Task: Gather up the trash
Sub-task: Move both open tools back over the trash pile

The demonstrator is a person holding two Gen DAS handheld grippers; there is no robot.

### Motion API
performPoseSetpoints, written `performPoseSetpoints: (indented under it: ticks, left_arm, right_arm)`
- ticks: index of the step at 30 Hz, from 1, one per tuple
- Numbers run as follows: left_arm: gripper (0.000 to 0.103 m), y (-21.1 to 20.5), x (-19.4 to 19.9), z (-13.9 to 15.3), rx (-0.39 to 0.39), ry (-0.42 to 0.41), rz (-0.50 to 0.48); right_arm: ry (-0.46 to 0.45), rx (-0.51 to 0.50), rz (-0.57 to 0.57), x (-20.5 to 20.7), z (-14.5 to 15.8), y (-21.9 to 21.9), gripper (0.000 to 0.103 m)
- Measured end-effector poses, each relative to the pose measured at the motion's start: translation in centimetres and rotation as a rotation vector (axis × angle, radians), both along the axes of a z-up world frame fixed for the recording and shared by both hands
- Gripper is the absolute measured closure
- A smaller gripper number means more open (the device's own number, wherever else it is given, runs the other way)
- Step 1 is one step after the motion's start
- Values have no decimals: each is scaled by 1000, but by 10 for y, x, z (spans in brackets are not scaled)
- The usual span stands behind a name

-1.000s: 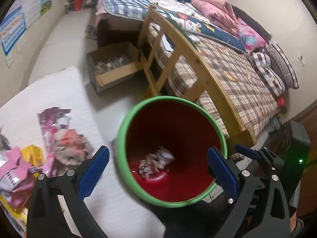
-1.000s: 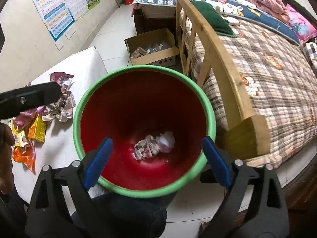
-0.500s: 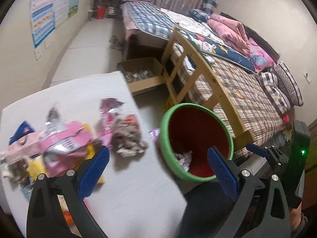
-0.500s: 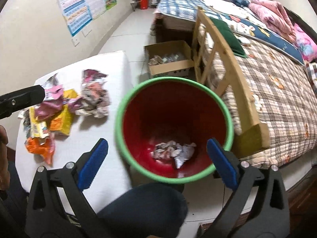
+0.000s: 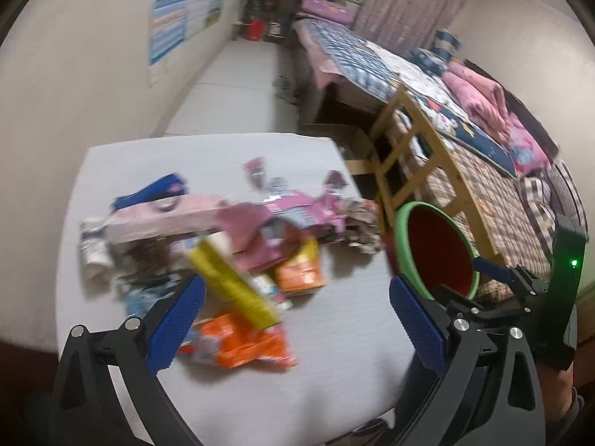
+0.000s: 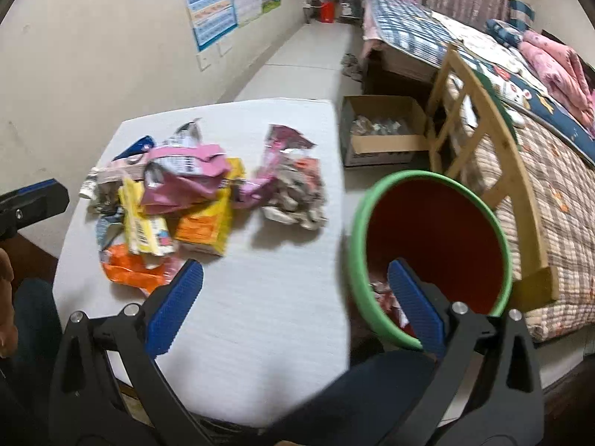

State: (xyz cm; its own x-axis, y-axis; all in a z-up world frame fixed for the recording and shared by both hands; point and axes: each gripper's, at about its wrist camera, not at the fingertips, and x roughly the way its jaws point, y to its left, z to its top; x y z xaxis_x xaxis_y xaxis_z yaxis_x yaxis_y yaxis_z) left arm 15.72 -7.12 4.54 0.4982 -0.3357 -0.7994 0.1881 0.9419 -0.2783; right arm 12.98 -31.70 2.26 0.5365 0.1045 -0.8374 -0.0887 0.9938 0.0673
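Now both my grippers point(image 5: 293, 319) point(image 6: 293, 304) gape, empty — next pick's prob. the orange wrapper point(image 6: 130, 269), then bin point(image 6: 431, 256) — view's blurry.

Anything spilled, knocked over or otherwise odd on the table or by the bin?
Nothing beyond the mess itself: crumpled wrappers lie heaped on the white table, none on the visible floor. The red bin stands beside the table, some trash already inside. Both grippers are open and empty.

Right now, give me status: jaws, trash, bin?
Both grippers, left and right, jaws wide, empty. Wrapper pile on the white table, untouched. Red bin right of table, crumpled trash inside. Nothing blocking the pile.
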Motion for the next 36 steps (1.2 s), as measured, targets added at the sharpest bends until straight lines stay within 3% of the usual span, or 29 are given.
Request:
performPoseSetpoints:
  ticks: [9, 19, 36]
  left_arm:
    - [8, 84, -8, -7, -14, 12, 115]
    - [8, 141, -9, -20, -16, 45, 188]
    - [8, 137, 3, -85, -40, 194, 147]
  right_arm:
    - [-10, 8, 65, 11, 6, 60, 5]
    - [4, 11, 101, 26, 5, 105, 5]
    - [52, -13, 128, 48, -13, 126, 5]
